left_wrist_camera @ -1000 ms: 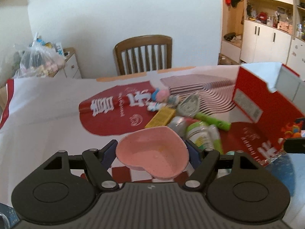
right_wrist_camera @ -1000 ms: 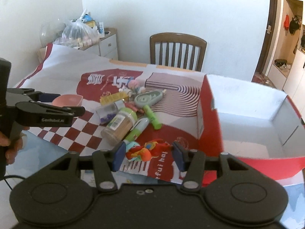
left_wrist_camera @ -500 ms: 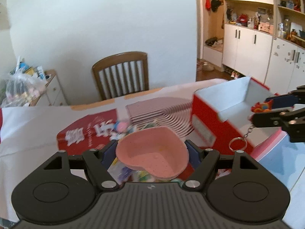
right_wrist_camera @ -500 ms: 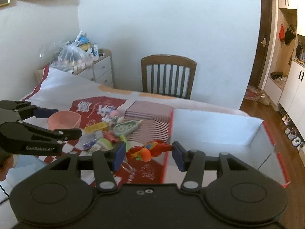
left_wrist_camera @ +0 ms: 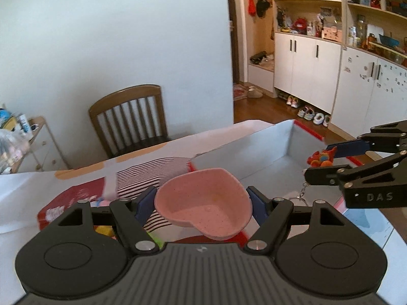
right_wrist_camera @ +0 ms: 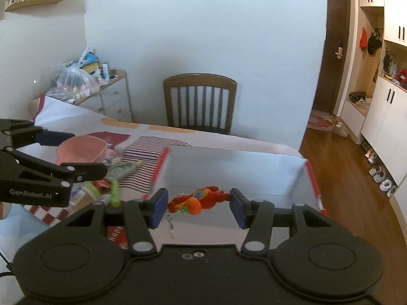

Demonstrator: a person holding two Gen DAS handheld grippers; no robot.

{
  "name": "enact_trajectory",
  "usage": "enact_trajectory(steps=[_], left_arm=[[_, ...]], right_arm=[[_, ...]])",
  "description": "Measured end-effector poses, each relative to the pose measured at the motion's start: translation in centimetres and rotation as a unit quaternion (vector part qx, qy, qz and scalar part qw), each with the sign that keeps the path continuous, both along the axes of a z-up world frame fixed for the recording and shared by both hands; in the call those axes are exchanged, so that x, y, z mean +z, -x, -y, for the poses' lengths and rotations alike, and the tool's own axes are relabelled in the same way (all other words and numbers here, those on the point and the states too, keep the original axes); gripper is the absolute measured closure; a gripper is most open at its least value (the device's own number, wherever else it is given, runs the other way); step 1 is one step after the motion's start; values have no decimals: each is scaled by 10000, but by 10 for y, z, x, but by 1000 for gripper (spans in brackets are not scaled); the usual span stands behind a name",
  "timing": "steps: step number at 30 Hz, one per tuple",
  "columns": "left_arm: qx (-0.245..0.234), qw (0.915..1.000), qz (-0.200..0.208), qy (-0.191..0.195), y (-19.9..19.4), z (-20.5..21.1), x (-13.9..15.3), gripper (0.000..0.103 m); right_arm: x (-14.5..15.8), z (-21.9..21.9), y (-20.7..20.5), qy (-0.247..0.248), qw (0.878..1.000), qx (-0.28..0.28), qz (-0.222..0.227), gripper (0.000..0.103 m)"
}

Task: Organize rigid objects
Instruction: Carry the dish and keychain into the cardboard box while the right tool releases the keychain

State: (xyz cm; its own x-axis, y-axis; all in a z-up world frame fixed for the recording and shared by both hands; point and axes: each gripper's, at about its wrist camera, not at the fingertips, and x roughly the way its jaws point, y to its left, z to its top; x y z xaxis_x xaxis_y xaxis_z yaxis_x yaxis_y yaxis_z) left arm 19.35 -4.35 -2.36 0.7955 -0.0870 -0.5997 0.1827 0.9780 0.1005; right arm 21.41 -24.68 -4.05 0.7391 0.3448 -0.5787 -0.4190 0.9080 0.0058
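The left gripper (left_wrist_camera: 203, 202) clamps a pink heart-shaped bowl (left_wrist_camera: 203, 203). At three o'clock, the right gripper (right_wrist_camera: 199, 204), lettered "DAS", pinches an orange keychain toy (right_wrist_camera: 197, 200) above the red box (left_wrist_camera: 257, 150). The left's side reads "GenRobot.AI".

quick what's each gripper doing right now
left gripper: shut on the pink bowl
right gripper: shut on the red toy

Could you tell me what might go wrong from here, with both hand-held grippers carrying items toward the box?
1. The pink heart-shaped bowl is pinched only at its curved sides by the left hand-held gripper; it could slip.
2. The red toy keychain, held by the right hand-held gripper, dangles a chain that might snag the red cardboard box rim.
3. The grippers are close together and could collide.
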Motion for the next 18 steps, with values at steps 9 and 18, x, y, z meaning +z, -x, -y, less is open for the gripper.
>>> enact_trajectory(steps=[9,18], left_arm=[[-255,9990,-349,-71,-48,63,-22,27],[-196,9951,-941,-235,-104,98,-62,27]], right_arm=[[-24,44,-26,199,9997,-89,-131,51],[-53,63,-54,408,9983,-84,-404,51]])
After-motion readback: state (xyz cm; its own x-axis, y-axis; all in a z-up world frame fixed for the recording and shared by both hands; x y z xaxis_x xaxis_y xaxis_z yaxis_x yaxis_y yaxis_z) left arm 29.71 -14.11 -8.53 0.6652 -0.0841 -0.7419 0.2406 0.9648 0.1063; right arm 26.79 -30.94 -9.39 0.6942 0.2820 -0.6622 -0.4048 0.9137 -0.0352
